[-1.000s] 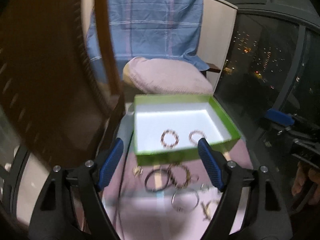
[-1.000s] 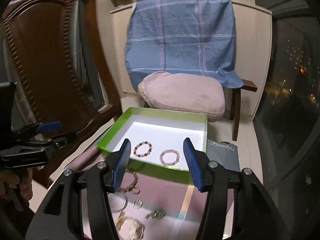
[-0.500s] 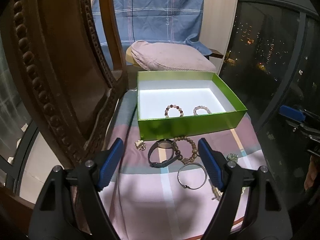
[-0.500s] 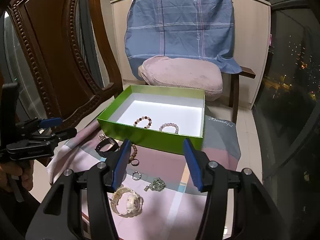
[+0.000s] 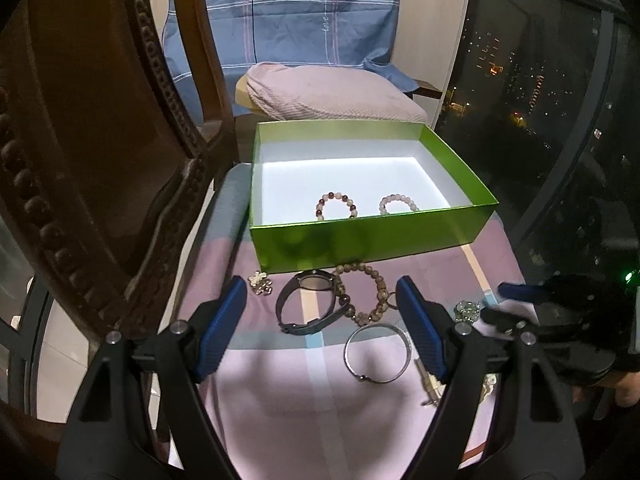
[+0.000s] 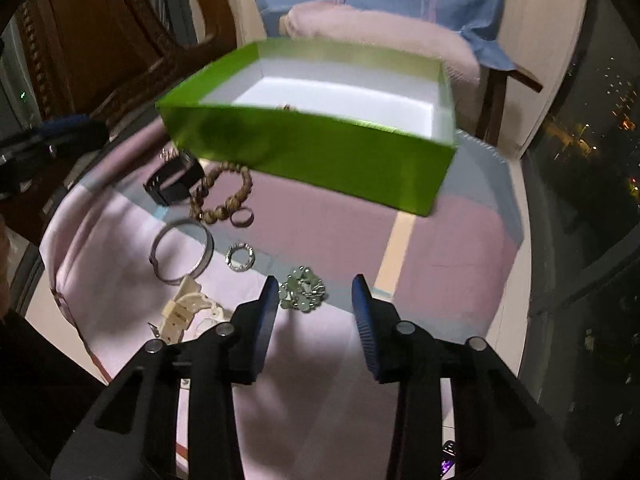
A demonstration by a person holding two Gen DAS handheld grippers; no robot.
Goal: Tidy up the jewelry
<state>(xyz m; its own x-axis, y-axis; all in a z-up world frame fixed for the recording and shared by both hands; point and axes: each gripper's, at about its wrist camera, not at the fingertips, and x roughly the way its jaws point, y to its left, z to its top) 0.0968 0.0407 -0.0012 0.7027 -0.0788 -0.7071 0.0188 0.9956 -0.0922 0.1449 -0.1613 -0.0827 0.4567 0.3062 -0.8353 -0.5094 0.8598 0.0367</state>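
Both sets of tongs are spread apart with nothing in them. The left tongs (image 5: 320,324) hang low over the pink and lilac checked cloth (image 5: 304,392) covering the bench, and between their blue pads you can see a black wristwatch (image 5: 310,304) lying just in front of the green cardboard box with a white inside (image 5: 360,236). A brown wooden bead bracelet (image 5: 366,294) overlaps the watch's right side, and a plain silver bangle (image 5: 378,354) sits a bit nearer the camera. A small gold-toned charm (image 5: 260,283) lies off to the left of the watch, close to the box wall.

Inside the box there are two pale bead bracelets side by side: one with dark red beads mixed in (image 5: 336,206) and an all-light one (image 5: 398,204) to its right.

The right tongs (image 6: 314,296) are down near the cloth with a cluster of pale green and silver beads (image 6: 302,288) right between the tips, not touched as far as I can tell. From that view you also get a sparkly silver ring (image 6: 240,262), a darker plain ring (image 6: 242,218) touching the wooden bracelet, and a cream-coloured link watch (image 6: 182,312) at the left of the tongs. This frame is a bit motion-blurred.
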